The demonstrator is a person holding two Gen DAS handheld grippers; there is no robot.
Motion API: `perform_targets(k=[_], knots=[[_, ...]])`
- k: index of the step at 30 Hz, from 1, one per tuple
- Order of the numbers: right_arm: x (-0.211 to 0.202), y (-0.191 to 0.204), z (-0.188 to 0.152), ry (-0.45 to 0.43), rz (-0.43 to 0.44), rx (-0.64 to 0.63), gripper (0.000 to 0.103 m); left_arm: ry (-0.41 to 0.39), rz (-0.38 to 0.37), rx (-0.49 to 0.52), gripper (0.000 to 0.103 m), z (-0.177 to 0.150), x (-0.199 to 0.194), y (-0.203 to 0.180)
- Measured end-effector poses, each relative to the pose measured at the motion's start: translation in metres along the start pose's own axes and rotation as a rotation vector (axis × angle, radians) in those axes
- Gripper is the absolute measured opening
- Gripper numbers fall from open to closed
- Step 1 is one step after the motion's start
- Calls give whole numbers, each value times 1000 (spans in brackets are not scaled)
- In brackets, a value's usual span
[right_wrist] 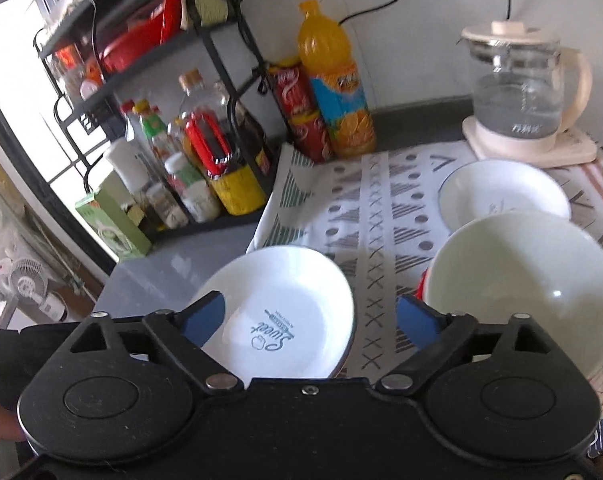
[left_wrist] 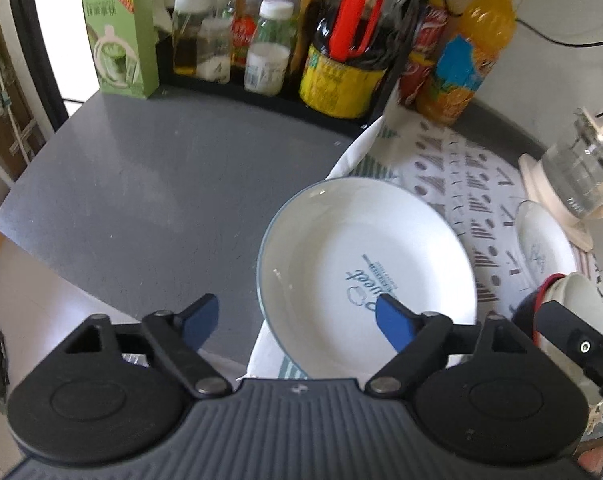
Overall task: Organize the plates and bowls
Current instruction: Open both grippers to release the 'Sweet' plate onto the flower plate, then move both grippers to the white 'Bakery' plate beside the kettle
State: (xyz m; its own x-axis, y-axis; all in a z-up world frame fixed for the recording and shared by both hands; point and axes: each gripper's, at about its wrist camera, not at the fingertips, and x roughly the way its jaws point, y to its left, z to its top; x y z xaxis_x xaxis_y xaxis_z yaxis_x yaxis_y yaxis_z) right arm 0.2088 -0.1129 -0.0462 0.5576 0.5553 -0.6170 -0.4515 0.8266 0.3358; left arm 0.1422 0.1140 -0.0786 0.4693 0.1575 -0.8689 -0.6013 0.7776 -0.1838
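Note:
A white plate with a blue rim and "Sweet" print (left_wrist: 365, 264) lies on the patterned cloth (left_wrist: 457, 168); it also shows in the right wrist view (right_wrist: 285, 308). My left gripper (left_wrist: 297, 322) is open above the plate's near left edge, empty. My right gripper (right_wrist: 309, 318) is open and empty over the plate's near rim. A white bowl with a red outside (right_wrist: 525, 280) stands right of the plate and shows at the left wrist view's right edge (left_wrist: 577, 304). A second white plate (right_wrist: 501, 196) lies behind the bowl, also seen in the left wrist view (left_wrist: 541, 248).
A black rack (right_wrist: 237, 216) with several sauce bottles stands at the back left on the grey counter (left_wrist: 161, 184). A green carton (left_wrist: 121, 40), an orange juice bottle (right_wrist: 337, 92), red cans (right_wrist: 297, 108) and a glass kettle (right_wrist: 521, 92) line the back.

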Motion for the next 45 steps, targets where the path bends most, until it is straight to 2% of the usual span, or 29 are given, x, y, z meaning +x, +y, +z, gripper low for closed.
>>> perform_targets(k=[4,11,23,38,45], knots=[[-19,-10,1,-42,-16,24,103,-26,-19,-4,90,-5,-14,-5],[-48,-38,-5,-82,-66,68,103,-64,-53,25,99,-19,-34,-25],[-81,-85,-9,-142,-142,144,103,-76,-121,111,100,-34,-46,-79],[-76,-149,24,-182,-245,215,103,-69,-244,223,100,0,-18,-168],[-64,-170,41,-186,-267,245,103,-48,-267,256,100,22,3,-203]])
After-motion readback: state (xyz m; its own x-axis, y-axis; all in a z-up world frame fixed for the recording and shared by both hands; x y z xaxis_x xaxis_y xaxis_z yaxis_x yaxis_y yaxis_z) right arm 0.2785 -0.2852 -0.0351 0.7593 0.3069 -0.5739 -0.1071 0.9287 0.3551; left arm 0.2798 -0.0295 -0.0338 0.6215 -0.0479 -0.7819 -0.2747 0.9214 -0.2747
